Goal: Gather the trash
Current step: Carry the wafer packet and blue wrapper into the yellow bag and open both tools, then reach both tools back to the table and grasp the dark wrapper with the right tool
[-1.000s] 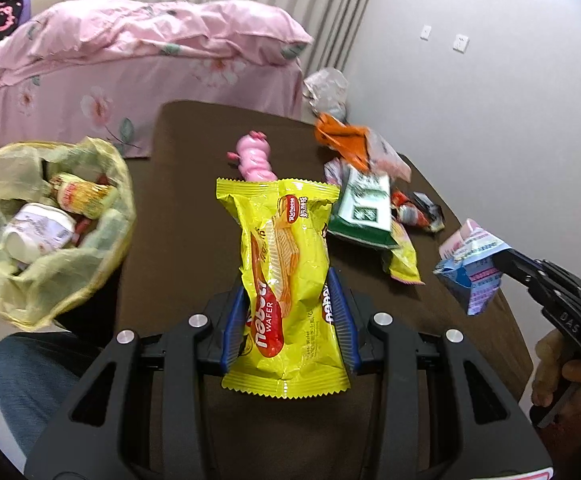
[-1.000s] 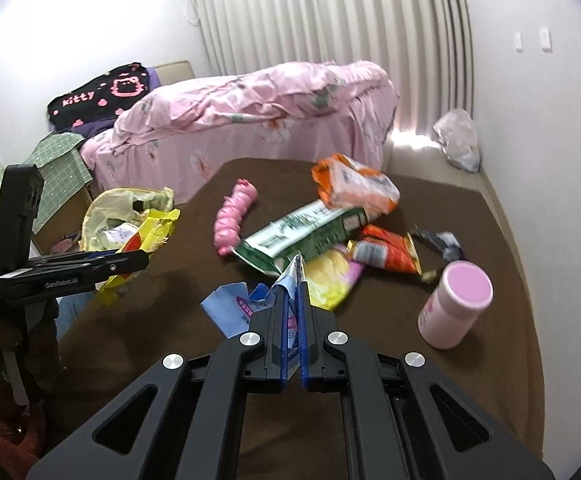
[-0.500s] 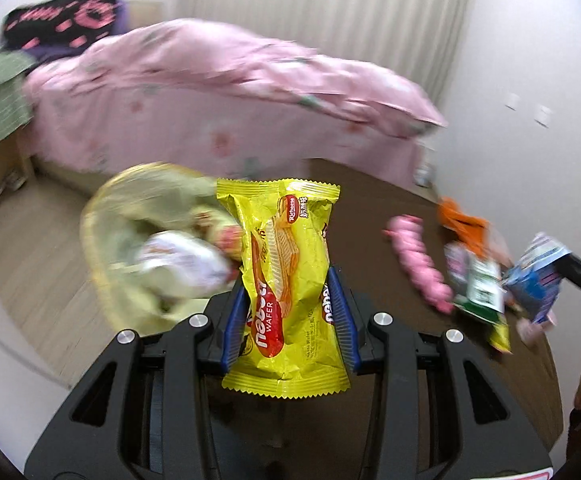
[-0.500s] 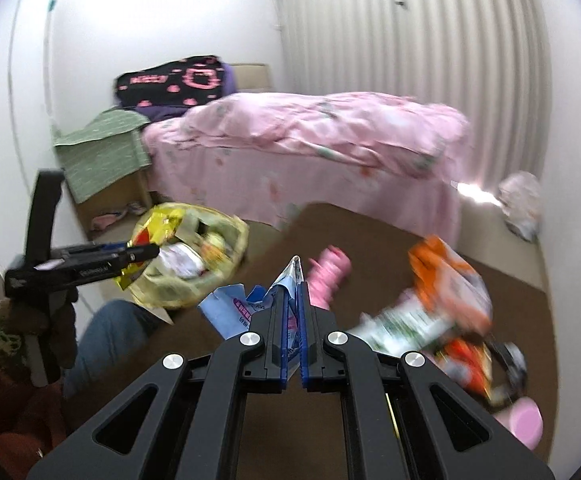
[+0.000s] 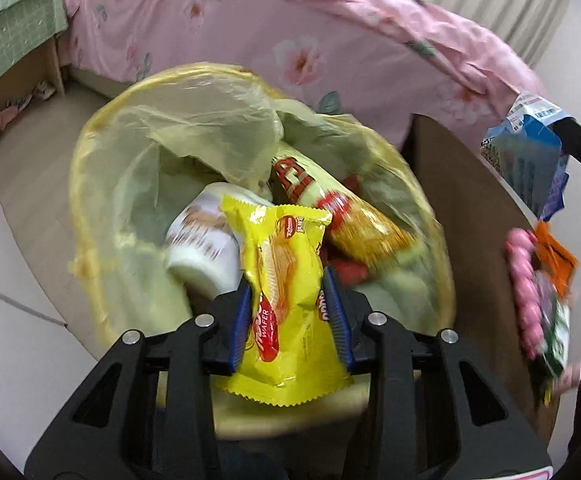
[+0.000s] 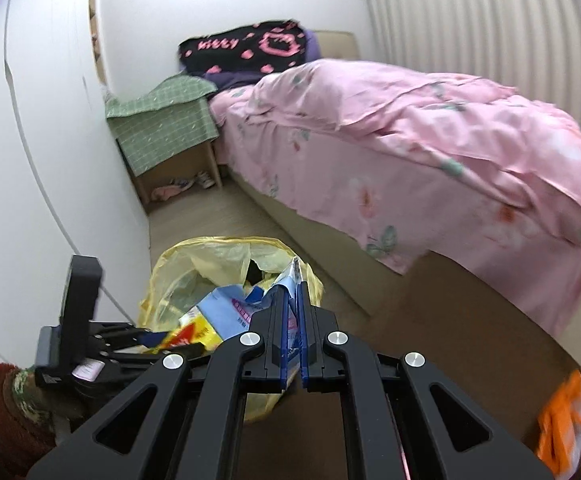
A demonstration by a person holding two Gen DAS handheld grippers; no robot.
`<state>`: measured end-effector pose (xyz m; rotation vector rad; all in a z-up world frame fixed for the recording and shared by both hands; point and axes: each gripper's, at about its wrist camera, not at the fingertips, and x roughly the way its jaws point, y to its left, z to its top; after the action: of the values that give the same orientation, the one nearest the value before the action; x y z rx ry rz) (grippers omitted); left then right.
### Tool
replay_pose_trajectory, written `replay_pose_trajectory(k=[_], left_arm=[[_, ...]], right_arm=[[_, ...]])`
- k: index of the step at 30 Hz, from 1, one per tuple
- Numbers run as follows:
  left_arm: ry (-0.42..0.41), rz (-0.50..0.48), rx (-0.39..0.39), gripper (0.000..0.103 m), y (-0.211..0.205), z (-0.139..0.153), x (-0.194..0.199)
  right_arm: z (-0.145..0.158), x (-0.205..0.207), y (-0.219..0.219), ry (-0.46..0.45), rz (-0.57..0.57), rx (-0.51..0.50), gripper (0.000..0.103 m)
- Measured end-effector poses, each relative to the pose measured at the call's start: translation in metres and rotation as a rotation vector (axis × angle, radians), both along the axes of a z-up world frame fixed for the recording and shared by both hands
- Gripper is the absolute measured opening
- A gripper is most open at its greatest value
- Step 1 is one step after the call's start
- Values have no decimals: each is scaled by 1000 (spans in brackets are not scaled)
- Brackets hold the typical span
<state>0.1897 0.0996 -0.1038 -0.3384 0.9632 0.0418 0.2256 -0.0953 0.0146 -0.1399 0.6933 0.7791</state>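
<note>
- Left gripper (image 5: 290, 312): blue fingers (image 5: 237, 322) have just been closing, clamped on one yellow wafer-biscuit packet (image 5: 286, 300), held above the open bag.
- One translucent yellow plastic trash bag (image 5: 138, 152), mouth wide. Inside, counted: one white round tub (image 5: 202, 248), one long yellow-and-red snack wrapper (image 5: 330, 204), some red bits under it, blurred.
- Right gripper (image 6: 293, 322): fingers pressed narrow on one crumpled blue-and-white paper carton (image 6: 230, 308), near the bag rim, over the brown surface (image 5: 470, 232) edge.
- On the surface at right: one pink segmented toy (image 5: 524, 284), one orange wrapper (image 5: 556, 256), one green-and-white packet (image 5: 558, 340), blurred.
- One bed with pink floral cover (image 6: 410, 140) behind the bag.
</note>
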Motion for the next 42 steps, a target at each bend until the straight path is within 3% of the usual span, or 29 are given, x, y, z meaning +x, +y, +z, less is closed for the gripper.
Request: replay_pose_trajectory(k=[3,8,13,18,23,26,27,28,29,37,42], left_arm=[[20,37,-21,31,7,-10,15],[-22,46,20,30,4,-13,19],[-89,77,-129,35,24,-10,11],[-141,103,-146,38,31,2,6],[-170,119,-169,53,38,9,-1],[-210,138,-173,68,41,20,-7],[-225,146,-163,72,41,25,-10],[-237,150,-151,76,40,30,-12],[-247,153,-133,77,39,35,-14],[-280,160,-54,84,20,62,-35],[-343,54,-26,85,-18,83,-49]], right_arm=[[-19,17,21,48,35,-25,6],[-54,36,49,124,64,-80,6],[-86,50,68,234,56,-119,6],[-119,53,87,351,79,-220,6],[-109,39,83,272,91,-222,6],[-96,27,77,203,80,-220,11],[-92,22,75,184,78,-223,16],[-89,18,71,167,73,-220,36],[-85,14,65,158,69,-206,48],[-49,-22,-7,119,-72,-85,48],[-26,-60,-68,13,-215,-83,48]])
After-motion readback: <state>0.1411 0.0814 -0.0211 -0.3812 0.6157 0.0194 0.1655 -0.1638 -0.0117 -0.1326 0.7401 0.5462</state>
